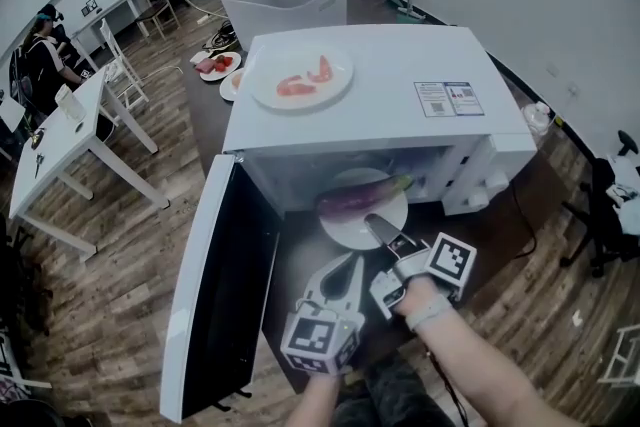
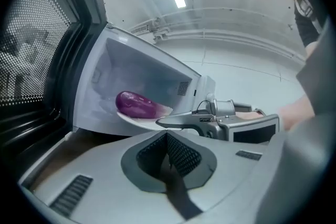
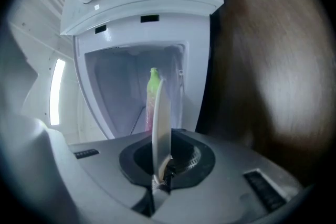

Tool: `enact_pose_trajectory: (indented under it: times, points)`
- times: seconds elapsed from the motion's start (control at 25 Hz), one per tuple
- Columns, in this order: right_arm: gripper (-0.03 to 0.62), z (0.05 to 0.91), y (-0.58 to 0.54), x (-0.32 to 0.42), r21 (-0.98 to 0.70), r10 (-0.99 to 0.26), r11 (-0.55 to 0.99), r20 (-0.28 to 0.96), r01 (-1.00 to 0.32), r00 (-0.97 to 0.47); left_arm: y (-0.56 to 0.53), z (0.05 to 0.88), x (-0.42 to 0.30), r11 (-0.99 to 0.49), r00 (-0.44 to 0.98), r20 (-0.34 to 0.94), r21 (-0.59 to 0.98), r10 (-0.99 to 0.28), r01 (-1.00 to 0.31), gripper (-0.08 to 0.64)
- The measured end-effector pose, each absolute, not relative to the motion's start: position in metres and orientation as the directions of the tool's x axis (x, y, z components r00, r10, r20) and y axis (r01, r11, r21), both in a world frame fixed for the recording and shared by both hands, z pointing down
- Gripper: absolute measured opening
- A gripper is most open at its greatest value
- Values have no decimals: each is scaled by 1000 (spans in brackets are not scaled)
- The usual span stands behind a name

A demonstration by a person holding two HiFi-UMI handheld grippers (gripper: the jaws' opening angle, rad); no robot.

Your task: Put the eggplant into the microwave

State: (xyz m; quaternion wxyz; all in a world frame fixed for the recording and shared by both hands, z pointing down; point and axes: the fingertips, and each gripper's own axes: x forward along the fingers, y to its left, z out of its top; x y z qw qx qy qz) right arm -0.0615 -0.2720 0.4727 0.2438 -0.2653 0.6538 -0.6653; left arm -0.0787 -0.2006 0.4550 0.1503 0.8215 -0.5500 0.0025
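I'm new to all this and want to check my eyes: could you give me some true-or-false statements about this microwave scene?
The microwave door stands open. True.
The eggplant lies on a white plate. True.
The right hand-held gripper is empty. False: it is shut on the white plate's rim.
Nothing is on top of the microwave. False: a second plate with pink food pieces rests there.
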Motion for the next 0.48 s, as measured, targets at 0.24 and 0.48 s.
enact_pose_trajectory:
  times: [0.24, 0.48]
  points:
    - [9, 475, -281, -65, -999, -672, -48, 44, -15, -740, -213, 460, -76, -354, 405, 182, 258, -896, -899, 2]
    - [11, 480, -288, -63, -997, -670, -76, 53, -3, -741, -221, 463, -73, -365, 419, 191, 263, -888, -893, 2]
